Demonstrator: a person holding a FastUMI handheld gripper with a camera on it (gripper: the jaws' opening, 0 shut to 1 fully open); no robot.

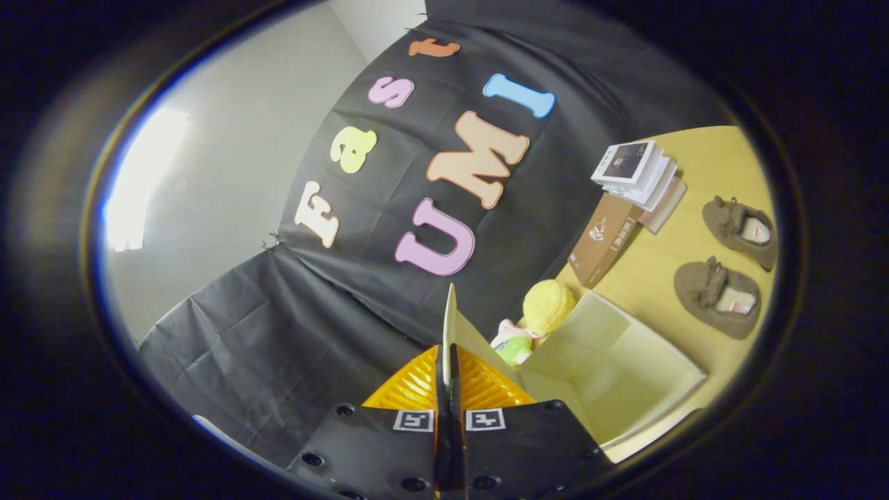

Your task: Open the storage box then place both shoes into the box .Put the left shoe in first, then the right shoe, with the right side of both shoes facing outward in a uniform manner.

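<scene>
While I hold gripper (450,361) pinched on box lid (449,326), lid raised, storage box (625,368) open, both shoes (719,297) on table (653,271) beyond.

Tool (449,368) fingers pinched on raised box lid (450,326), open storage box (625,361) beside, two shoes (719,297) beyond.

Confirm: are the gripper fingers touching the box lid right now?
Touching. In the gripper view the gripper is closed on the thin edge of the lid, which is raised above the open storage box; no gap shows on either side.
</scene>
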